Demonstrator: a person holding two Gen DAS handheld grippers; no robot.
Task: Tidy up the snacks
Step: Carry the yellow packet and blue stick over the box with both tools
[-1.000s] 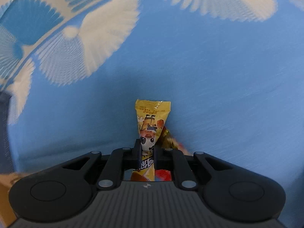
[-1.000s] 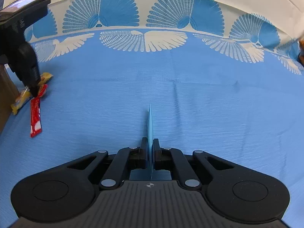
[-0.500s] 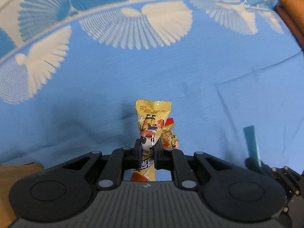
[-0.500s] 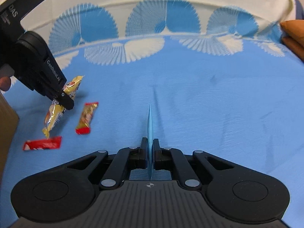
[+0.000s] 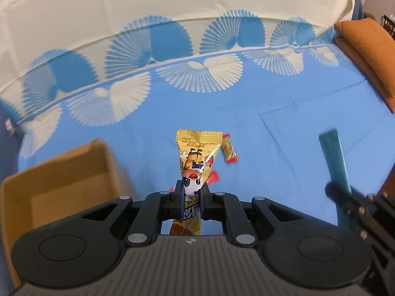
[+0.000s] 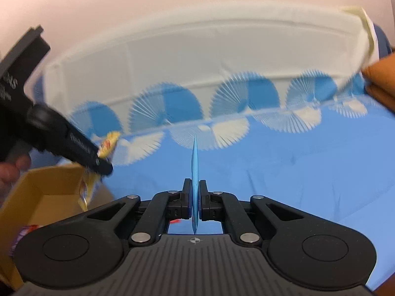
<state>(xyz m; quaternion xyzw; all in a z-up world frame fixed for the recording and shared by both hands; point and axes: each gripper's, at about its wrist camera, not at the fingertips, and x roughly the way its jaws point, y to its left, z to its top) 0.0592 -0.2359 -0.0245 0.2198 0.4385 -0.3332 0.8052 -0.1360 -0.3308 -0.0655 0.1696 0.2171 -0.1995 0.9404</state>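
My left gripper (image 5: pixel 191 192) is shut on a yellow snack packet (image 5: pixel 197 153) with a cartoon face, held up above the blue cloth. It also shows in the right wrist view (image 6: pixel 98 165), over the near edge of an open cardboard box (image 6: pixel 47 197). My right gripper (image 6: pixel 195 194) is shut on a thin blue packet (image 6: pixel 195 167), held edge-on. That blue packet also shows in the left wrist view (image 5: pixel 333 155). The box (image 5: pixel 61 187) sits at the lower left of the left wrist view.
A small red and yellow snack (image 5: pixel 229 148) and a red wrapper (image 5: pixel 213 176) lie on the blue patterned cloth (image 5: pixel 271 135). An orange cushion (image 5: pixel 365 49) lies at the far right. A purple wrapper (image 6: pixel 22 234) shows inside the box.
Both grippers have risen and tilted up with their packets. The left gripper has carried the yellow packet from the cloth toward the box. The box has come into both views.
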